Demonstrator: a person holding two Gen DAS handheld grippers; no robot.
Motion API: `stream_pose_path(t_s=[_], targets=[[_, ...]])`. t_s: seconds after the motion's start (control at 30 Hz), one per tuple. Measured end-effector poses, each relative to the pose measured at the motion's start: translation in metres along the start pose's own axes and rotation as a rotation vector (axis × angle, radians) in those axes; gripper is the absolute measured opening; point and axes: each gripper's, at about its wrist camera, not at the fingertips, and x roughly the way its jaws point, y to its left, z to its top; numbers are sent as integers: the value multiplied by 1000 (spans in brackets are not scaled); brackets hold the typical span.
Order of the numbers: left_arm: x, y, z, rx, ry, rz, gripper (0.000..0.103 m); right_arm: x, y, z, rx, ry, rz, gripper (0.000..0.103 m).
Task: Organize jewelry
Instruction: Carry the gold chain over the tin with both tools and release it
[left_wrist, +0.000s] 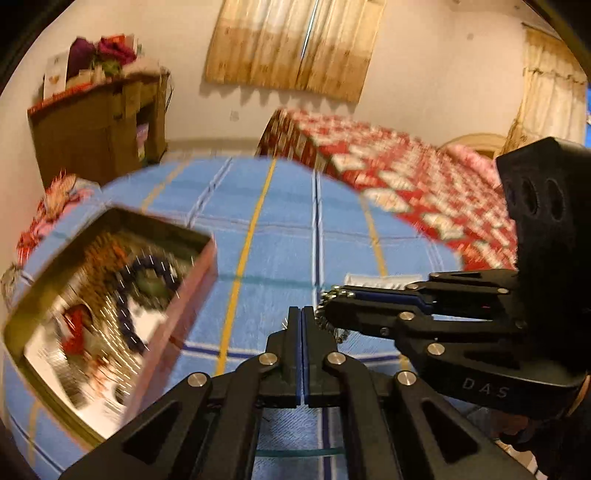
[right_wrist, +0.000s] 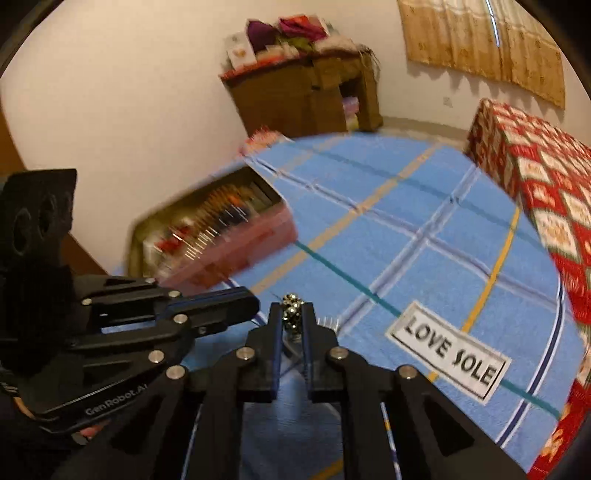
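A pink open jewelry box (left_wrist: 177, 314) sits on the blue checked cloth at the left, holding a dark blue bead necklace (left_wrist: 127, 299) and other blurred pieces; it also shows in the right wrist view (right_wrist: 236, 251). My right gripper (right_wrist: 293, 314) is shut on a metallic beaded jewelry piece (right_wrist: 291, 314), held above the cloth. In the left wrist view the same piece (left_wrist: 325, 317) hangs from the right gripper (left_wrist: 338, 295). My left gripper (left_wrist: 301, 314) is shut and empty, right beside the piece; it shows at the left in the right wrist view (right_wrist: 251, 301).
The blue checked cloth (right_wrist: 424, 206) covers the table. A white "LOVE SOLE" label (right_wrist: 448, 354) lies on it at the right. A red patterned bed (right_wrist: 543, 181) stands beyond. A brown cabinet (right_wrist: 306, 96) with piled items is against the wall.
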Motion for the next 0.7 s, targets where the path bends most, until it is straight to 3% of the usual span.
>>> stream_pose_path(t_s=[0.27, 0.5, 0.57, 0.6, 0.63, 0.7], targets=[[-50, 22, 27, -25, -122, 0, 0, -18, 44, 42, -79, -84, 62, 12], [-63, 64, 27, -110, -145, 104, 0, 7, 70, 69, -138, -94, 98, 12], [-65, 78, 25, -129, -141, 148, 10, 21, 80, 74, -158, -88, 95, 12], [-67, 84, 23, -141, -140, 160, 32, 25, 82, 76, -159, -84, 99, 12], [-68, 87, 22, -154, -147, 178, 44, 33, 84, 78, -155, -79, 105, 13], [-70, 101, 17, -189, -159, 205, 56, 44, 86, 78, -151, -70, 110, 12]])
